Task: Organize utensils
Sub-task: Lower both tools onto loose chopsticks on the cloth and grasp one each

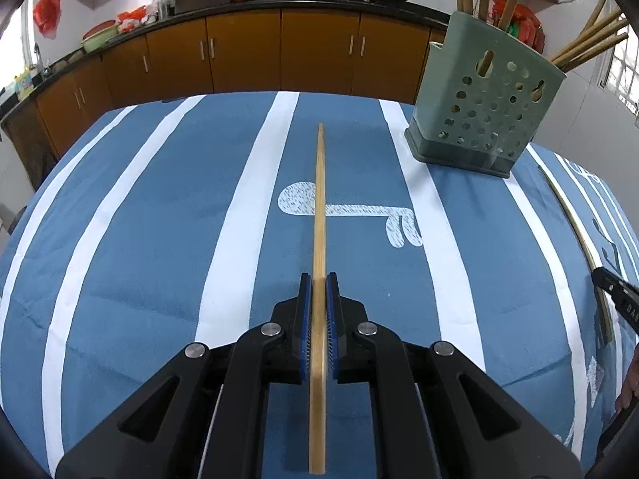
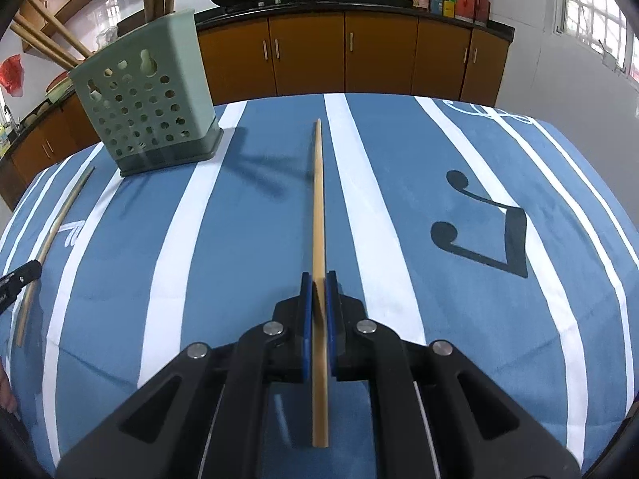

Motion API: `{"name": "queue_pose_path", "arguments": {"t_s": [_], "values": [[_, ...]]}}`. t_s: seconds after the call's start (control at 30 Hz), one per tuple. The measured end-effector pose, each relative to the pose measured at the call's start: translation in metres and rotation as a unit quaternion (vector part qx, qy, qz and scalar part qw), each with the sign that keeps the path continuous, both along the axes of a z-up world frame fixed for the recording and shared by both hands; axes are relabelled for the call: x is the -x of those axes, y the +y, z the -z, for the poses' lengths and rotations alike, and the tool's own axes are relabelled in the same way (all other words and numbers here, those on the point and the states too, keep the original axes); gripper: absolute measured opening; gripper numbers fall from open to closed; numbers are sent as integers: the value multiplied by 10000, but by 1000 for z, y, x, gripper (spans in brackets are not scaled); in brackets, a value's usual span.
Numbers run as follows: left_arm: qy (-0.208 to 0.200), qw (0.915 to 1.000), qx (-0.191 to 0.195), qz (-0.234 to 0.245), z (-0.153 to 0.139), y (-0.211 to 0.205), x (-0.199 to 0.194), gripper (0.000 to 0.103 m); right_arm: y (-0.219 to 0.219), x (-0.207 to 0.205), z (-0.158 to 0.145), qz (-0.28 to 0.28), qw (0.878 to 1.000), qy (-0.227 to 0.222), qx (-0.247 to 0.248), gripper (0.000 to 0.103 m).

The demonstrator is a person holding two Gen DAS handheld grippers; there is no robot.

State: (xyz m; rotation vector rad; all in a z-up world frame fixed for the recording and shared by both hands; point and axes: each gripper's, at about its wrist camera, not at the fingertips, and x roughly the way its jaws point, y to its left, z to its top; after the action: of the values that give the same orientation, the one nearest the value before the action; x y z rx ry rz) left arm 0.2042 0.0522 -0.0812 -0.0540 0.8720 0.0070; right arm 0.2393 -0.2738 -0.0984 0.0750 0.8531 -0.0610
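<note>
On the blue striped tablecloth (image 1: 139, 239) stands the green perforated holder (image 1: 487, 92), already stocked with chopsticks. The left gripper (image 1: 318, 283) and right gripper (image 2: 318, 281) each have their jaws clamped on one chopstick (image 1: 319, 207) (image 2: 318, 199), apparently lifted clear. Next: tip each upright and lower it into the holder.

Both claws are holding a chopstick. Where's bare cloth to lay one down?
Bare cloth lies ahead of the left claw, left of the holder. More lies ahead of the right claw, right of the holder, around the printed note. The strip between the claws is tighter.
</note>
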Motion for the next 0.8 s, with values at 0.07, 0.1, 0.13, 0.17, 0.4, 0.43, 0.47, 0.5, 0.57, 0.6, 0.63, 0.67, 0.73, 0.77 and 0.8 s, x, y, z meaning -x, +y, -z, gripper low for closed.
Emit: {"name": "queue_pose_path", "arguments": {"t_s": [0.07,0.1,0.13,0.17,0.4,0.43,0.47,0.5,0.57,0.6,0.63,0.67,0.73,0.77,0.8], "values": [[2,10000,7,-4,0,0,-1,8,0,-1,0,9,10000,3,-26,8],[3,10000,15,-4,1,0,-1,8,0,-1,0,8,10000,4,-29,8],[4,10000,16,-5,1,-1,-1,8,-1,-2,0,9,10000,5,-35,8],[6,10000,13,-6,1,0,-2,8,-1,-1,0,9,10000,5,-38,8],[20,9999,-135,-16,0,-4,-1,9,2,-1,0,13,10000,14,46,9],[20,9999,-136,-16,0,-4,-1,9,3,-1,0,13,10000,14,40,9],[20,9999,-125,-15,0,-4,-1,9,3,-1,0,13,10000,14,39,9],[18,10000,-97,-14,0,-3,-1,9,3,-1,0,13,10000,13,31,9],[15,10000,-53,-14,0,-2,-1,9,3,-1,0,12,10000,14,23,9],[14,10000,-42,-15,0,-1,-1,9,3,-1,0,12,10000,14,21,9],[14,10000,-42,-15,0,-1,-1,9,3,-1,0,12,10000,14,24,9],[14,10000,-45,-15,0,-1,-1,9,3,-1,0,12,10000,14,25,9],[14,10000,-40,-16,0,-2,-1,9,3,-1,0,12,10000,15,26,9],[14,10000,-40,-17,0,-2,-1,9,3,-1,0,12,10000,14,26,9],[15,10000,-41,-17,0,-2,-1,9,3,-1,0,12,10000,15,25,9]]}}
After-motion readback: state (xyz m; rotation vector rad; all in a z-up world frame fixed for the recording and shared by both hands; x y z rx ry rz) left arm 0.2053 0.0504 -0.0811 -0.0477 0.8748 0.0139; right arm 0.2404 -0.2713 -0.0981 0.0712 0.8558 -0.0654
